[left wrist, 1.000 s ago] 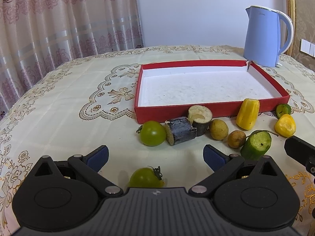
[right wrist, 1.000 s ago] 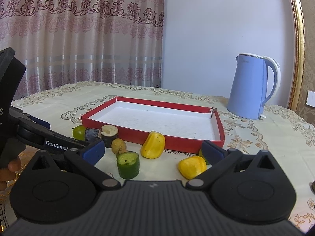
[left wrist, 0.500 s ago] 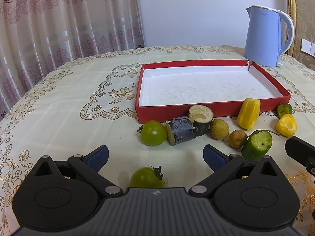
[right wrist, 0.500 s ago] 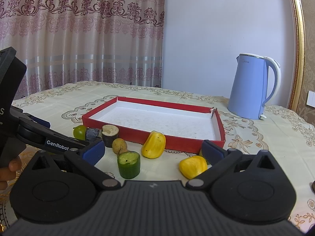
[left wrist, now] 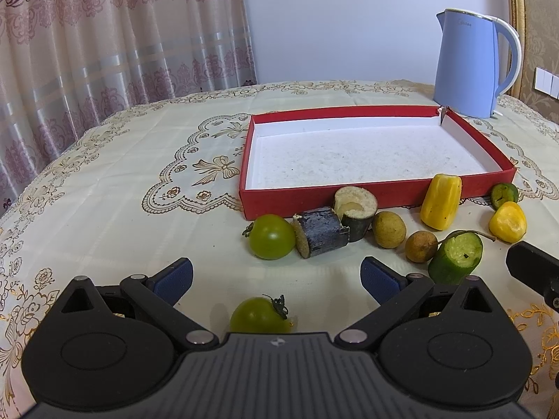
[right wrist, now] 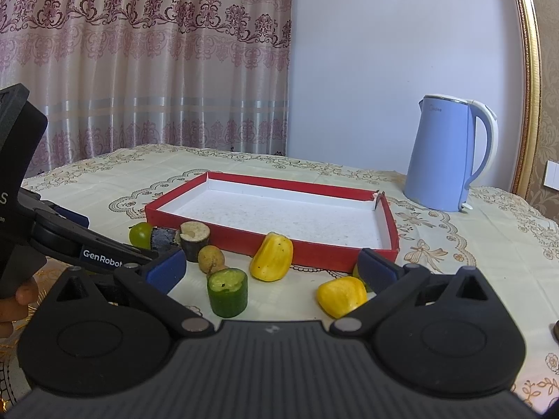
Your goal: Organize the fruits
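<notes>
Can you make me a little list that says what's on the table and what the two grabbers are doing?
tray: red-walled rectangular tray, white inside, no fruit in it
nearest fruit: small green tomato with stem, between the open left gripper fingers
other fruit: cut green cucumber piece, two yellow pepper pieces, on the cloth
right gripper: open, holding nothing
behind: light blue electric kettle

fruits (left wrist: 387, 234) on tablecloth (left wrist: 104, 188) before tray (left wrist: 377, 199), kettle (left wrist: 468, 66) behind tray

Blue kettle (left wrist: 470, 66) on embroidered tablecloth (left wrist: 104, 181); curtain (right wrist: 139, 63) behind.
</notes>
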Tool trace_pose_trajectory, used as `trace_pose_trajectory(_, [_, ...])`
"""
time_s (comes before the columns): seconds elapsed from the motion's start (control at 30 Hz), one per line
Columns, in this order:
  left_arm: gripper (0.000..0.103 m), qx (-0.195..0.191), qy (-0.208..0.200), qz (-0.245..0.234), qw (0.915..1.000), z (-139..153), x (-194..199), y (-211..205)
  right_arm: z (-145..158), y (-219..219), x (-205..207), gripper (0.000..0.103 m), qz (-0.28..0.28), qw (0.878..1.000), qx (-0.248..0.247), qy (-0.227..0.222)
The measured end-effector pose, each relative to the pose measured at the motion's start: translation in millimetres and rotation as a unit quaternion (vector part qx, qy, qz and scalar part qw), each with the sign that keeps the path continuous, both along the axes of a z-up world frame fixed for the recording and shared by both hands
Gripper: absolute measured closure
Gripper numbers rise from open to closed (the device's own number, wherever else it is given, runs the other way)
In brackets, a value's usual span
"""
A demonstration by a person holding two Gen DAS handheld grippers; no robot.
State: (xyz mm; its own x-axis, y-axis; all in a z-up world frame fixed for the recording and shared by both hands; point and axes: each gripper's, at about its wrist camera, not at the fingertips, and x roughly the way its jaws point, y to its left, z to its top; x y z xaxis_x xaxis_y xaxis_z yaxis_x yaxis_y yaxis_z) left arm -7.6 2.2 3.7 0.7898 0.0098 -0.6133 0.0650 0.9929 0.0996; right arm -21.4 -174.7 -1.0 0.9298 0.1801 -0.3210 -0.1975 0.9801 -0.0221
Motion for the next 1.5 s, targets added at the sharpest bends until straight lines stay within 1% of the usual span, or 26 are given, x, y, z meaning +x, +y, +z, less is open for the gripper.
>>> trace_pose_trajectory(1.5, [0.0,0.007,-0.001,0.004,1.0,-0.1,4.0,-6.3,-0.5,-2.4,-0.5,0.0,0.002,1.0,0.002,-0.001])
